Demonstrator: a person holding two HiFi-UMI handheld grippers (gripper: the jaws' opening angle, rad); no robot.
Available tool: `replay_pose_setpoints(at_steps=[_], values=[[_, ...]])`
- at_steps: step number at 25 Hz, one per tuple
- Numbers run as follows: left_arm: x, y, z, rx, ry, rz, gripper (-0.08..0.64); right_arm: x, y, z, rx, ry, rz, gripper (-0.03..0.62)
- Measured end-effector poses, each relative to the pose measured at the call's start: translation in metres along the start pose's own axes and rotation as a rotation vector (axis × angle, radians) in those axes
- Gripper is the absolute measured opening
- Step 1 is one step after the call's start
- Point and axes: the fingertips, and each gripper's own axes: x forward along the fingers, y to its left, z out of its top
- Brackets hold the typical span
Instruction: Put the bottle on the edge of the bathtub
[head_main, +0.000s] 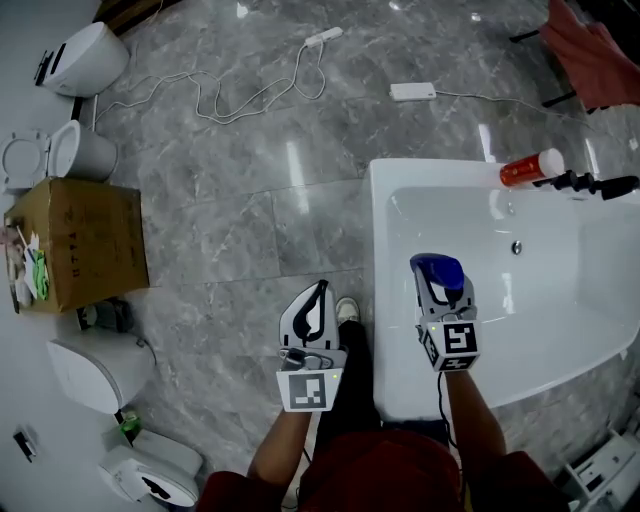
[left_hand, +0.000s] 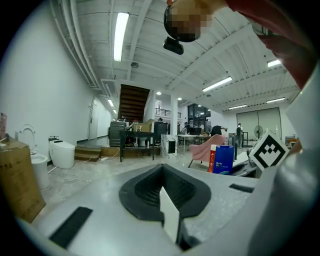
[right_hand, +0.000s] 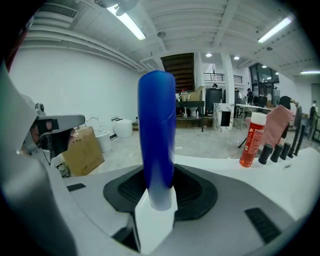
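The grey marble-tiled floor (head_main: 250, 200) fills the left of the head view, and the white glossy bathtub (head_main: 381, 250) takes up the right, its broad flat rim running along the near left side and across the far end. The left tool (head_main: 316, 295) hangs over the floor just beside the tub, its jaws pressed together on nothing. The right tool (head_main: 441, 285) hovers over the basin just inside the left rim, pinching the blue cylindrical plastic bottle (right_hand: 157, 135). The bottle stands upright between the jaws, gripped low down, with most of its body rising past the tips. To set it down well, the person would likely carry it sideways over a bare stretch of rim, lower it until the base sits flat on the ledge, then spread the jaws and draw back along their own line so the tall body is not tipped. A red bottle with a white cap (head_main: 530, 167) lies on the far rim, well apart.
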Motion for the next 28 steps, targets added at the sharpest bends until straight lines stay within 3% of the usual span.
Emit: replay_pose_setpoints(at_steps=[5, 14, 28], values=[[0.018, 0.008, -0.03, -0.026, 0.062, -0.002, 0.005, 0.055, -0.013, -0.001, 0.002, -0.006, -0.011, 0.152], [0.032, 0.019, -0.051, -0.048, 0.11, -0.007, 0.005, 0.138, -0.037, 0.027, -0.028, -0.039, -0.036, 0.152], [0.038, 0.019, -0.074, -0.053, 0.162, -0.029, 0.005, 0.2, -0.067, 0.04, -0.023, -0.101, -0.108, 0.152]])
